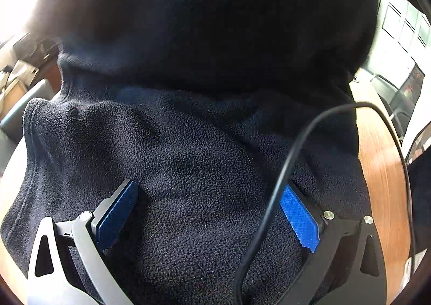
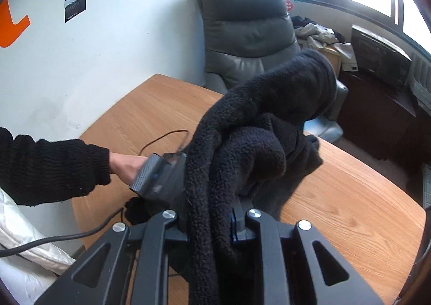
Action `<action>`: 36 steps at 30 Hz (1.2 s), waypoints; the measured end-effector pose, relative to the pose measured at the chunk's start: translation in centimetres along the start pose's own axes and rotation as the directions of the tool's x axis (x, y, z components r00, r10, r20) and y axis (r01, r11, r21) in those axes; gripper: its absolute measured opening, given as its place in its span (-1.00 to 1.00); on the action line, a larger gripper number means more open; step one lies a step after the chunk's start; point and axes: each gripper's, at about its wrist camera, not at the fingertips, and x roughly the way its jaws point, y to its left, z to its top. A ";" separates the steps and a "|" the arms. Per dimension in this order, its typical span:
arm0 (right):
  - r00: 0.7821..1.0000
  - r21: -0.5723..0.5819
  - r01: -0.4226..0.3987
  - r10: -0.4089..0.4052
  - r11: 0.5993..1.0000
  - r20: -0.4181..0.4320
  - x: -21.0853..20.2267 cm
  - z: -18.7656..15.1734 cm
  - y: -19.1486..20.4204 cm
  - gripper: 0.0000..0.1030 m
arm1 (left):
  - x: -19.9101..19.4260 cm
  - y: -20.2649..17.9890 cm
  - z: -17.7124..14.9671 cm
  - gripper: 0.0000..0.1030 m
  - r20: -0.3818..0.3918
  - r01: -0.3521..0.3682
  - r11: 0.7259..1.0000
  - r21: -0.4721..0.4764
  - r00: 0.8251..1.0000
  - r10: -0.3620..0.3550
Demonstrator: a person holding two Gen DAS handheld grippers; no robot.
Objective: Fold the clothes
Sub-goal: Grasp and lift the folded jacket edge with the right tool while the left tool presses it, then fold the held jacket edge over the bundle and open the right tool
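Navy fleece [image 1: 188, 170] fills nearly the whole left wrist view, a garment with a stitched hem running down its left edge and a darker, blurred fold rising above. The left gripper [image 1: 207, 213] is spread wide over it, its two blue pads [image 1: 300, 220] well apart and lying against the cloth without pinching any. A black cable [image 1: 282, 178] loops across the right pad. At the right edge a strip of wooden table [image 1: 382, 170] shows beside the fleece.

From the right wrist view, the right gripper [image 2: 208, 220] is clenched on a thick bunch of the same dark garment [image 2: 256, 130], which rises from between the fingers and hangs in a heap above the wooden table [image 2: 350, 210]. To the left, the person's left hand [image 2: 125, 167], in a black knit sleeve [image 2: 48, 167], grips the other tool's handle just beside the cloth. Behind the table stands a grey leather armchair [image 2: 247, 30] against a white wall [image 2: 94, 49].
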 end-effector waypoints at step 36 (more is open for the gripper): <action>0.985 0.446 -0.124 0.163 0.887 -0.050 21.1 0.2 4.0 -0.54 | -18.8 -14.3 -8.9 0.99 -0.100 -0.168 0.937 -0.307 0.985 0.144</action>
